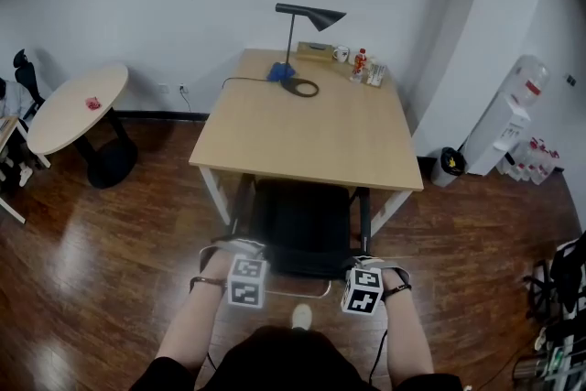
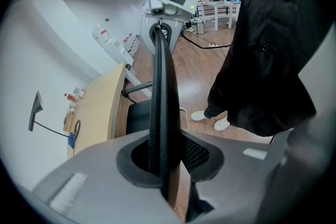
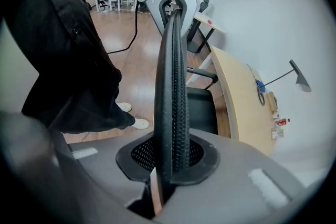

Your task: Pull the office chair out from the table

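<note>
Both grippers are clamping the backrest rim of the office chair [image 1: 302, 229] at lower centre, left gripper [image 1: 240, 247] and right gripper [image 1: 368, 261] level across it. Its seat is sitting under the table [image 1: 311, 133] above, so pulling means heading frame-bottom.

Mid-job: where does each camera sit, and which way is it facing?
Head view: on the person's head, looking steeply down at the table and chair backrest; both forearms, left gripper and right gripper show.
Left gripper view: on the left gripper, looking along the clamped backrest edge toward the right gripper; black shirt and shoes.
Right gripper view: mirrored, toward the left gripper; shirt, shoes.
Shared: backrest and table in all three.
</note>
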